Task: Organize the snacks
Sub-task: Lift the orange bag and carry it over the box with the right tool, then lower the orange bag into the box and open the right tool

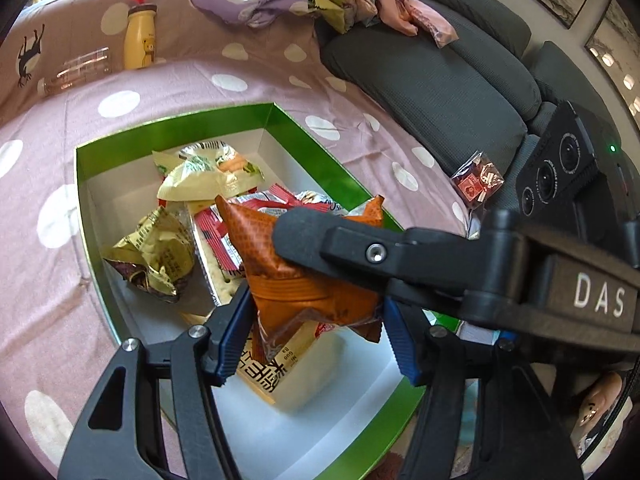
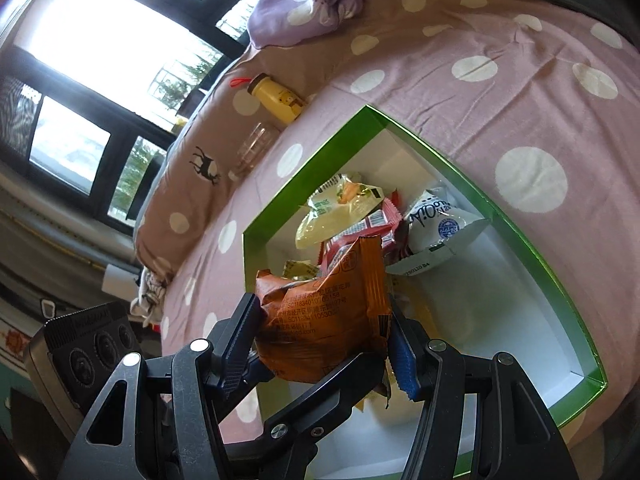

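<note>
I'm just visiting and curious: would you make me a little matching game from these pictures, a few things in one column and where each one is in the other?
Things:
1. orange foil snack packet
2. yellow bottle with a red strap
3. crumpled gold wrapper
4. small clear packet with red print

Places:
A. lying inside the green-edged cardboard box
B. on the dotted pink sheet beside a clear glass, outside the box
C. held up over the box between jaws
D. against the dark grey cushion

Pairs: 1-C, 2-B, 3-A, 4-D
</note>
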{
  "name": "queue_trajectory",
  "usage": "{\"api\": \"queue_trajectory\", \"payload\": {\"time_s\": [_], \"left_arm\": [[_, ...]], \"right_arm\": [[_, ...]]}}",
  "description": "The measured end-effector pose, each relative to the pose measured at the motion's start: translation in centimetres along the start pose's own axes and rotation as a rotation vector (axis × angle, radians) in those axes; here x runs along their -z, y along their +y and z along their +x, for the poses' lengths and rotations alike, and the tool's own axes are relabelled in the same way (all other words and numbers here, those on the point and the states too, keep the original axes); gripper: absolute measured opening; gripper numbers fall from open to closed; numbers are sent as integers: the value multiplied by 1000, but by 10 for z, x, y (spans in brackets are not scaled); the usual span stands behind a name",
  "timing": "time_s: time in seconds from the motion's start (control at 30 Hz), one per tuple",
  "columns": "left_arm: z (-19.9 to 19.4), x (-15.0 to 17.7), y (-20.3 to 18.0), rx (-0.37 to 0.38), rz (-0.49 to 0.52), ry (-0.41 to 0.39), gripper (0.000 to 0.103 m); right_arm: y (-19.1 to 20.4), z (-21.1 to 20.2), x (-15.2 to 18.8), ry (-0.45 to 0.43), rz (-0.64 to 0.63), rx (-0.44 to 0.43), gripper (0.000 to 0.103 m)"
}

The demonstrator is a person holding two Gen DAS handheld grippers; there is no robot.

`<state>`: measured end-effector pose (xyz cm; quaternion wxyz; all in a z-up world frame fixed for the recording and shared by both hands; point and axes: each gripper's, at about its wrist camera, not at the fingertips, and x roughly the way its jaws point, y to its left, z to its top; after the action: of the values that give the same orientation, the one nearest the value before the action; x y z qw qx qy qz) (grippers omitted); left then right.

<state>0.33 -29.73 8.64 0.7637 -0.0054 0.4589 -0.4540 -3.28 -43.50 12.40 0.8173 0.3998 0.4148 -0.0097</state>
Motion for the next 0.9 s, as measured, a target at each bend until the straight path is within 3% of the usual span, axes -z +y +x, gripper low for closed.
{"api": "queue_trajectory", "payload": {"time_s": [0.23,0.3,0.37,0.43,0.5,0.9], "left_arm": [[8,2,-1,-3,-19,21,67],[6,2,-3,-9,-15,18,70],[1,2,-5,-12,-8,5,79],[-8,2,-7,-53,1,-21,95],[-17,2,-8,-88,5,-52,102],[-71,5,-10,-229,20,-172,103]], "right_arm": [[-7,1,0,-3,20,57,64],[-7,-2,0,-19,24,90,70],[-7,-5,1,-40,18,128,72],[-5,-11,0,-66,11,148,73],[-2,-16,1,-86,2,144,77],[41,-43,12,-212,-138,195,84]]}}
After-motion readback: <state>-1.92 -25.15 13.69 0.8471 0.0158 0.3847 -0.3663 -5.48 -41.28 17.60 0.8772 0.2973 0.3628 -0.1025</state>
